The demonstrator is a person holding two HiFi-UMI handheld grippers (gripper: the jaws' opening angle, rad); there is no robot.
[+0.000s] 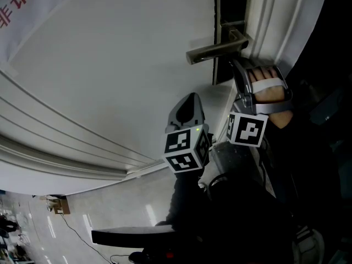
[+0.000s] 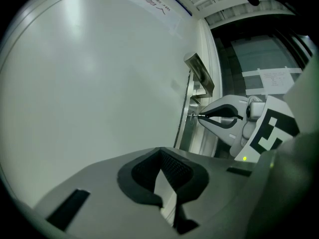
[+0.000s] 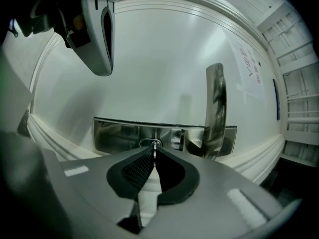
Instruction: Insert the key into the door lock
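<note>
The white door (image 1: 110, 65) carries a metal lock plate (image 3: 119, 136) with a lever handle (image 3: 215, 103) and an oval keyhole (image 3: 148, 143). My right gripper (image 3: 153, 151) is shut on a thin metal key (image 3: 155, 146), whose tip sits right at the keyhole. The left gripper view shows the same from the side: the right gripper (image 2: 219, 116) presses the key (image 2: 195, 116) against the plate (image 2: 185, 123). In the head view the right gripper (image 1: 235, 66) is just below the handle (image 1: 217, 51). My left gripper (image 1: 192, 98) hovers by the door face, shut on nothing.
The door frame (image 1: 275, 21) runs beside the lock edge. Raised mouldings (image 1: 66, 142) cross the door panel. A paper notice (image 3: 247, 66) hangs on the door. Floor and cables (image 1: 71, 224) show at lower left. A person's hand (image 1: 269, 92) holds the right gripper.
</note>
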